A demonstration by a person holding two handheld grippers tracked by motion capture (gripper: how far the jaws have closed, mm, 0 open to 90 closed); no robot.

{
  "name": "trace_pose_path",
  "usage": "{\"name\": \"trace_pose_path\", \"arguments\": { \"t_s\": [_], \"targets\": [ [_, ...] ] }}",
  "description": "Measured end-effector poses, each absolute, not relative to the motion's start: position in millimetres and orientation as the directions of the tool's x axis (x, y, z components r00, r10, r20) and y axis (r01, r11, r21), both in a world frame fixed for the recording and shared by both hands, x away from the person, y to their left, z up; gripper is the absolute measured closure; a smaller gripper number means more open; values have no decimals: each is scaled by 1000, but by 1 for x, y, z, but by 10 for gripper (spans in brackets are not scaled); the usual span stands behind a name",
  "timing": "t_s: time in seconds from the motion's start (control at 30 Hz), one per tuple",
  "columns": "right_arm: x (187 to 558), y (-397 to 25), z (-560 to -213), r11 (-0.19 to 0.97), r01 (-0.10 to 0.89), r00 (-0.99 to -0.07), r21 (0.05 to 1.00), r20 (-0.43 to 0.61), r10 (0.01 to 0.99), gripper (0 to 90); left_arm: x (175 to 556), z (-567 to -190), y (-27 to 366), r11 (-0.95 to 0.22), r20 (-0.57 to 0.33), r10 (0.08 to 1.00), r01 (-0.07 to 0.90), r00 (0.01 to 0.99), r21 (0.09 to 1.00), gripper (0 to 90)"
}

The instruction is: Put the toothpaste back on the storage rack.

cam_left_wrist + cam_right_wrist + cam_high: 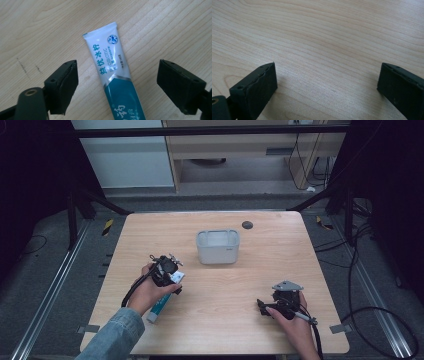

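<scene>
At lower left, the left tool (117, 82) hangs spread wide over the toothpaste tube (113, 75), not touching it. At lower right, the right tool (325, 87) is spread above bare surface (324, 37).

Left gripper (170, 271), held in the left hand (148, 290) with a denim-sleeved forearm (116, 336) behind it: jaws spread wide, with a broad gap between the two pads (65, 85) as seen in the left gripper view. Right gripper (266, 306), held in the right hand (296, 325): jaws likewise wide apart, the pads (259, 87) standing far to either side in the right gripper view, with bare surface between them.
</scene>
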State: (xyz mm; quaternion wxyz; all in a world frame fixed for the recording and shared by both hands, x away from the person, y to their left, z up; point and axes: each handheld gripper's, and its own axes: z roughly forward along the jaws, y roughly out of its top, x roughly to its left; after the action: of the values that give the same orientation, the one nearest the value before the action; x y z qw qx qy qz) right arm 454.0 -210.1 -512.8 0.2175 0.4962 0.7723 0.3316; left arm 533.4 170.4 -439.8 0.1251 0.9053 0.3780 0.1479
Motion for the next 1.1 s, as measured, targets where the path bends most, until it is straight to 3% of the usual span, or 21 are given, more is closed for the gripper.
{"name": "trace_pose_path", "arguments": {
  "t_s": [0.13,0.33,1.1],
  "targets": [
    [454,-210,-513,288,622,-414,728,-7,910,26,540,-442,168,-678,165,730,670,664,302,306],
    [454,-210,-513,288,623,-415,728,-5,910,25,545,-448,170,-661,150,747,698,647,275,380],
    [454,-210,-513,289,623,-416,727,-5,910,24,548,-460,179,-600,73,794,758,603,256,457]
  ]
}}
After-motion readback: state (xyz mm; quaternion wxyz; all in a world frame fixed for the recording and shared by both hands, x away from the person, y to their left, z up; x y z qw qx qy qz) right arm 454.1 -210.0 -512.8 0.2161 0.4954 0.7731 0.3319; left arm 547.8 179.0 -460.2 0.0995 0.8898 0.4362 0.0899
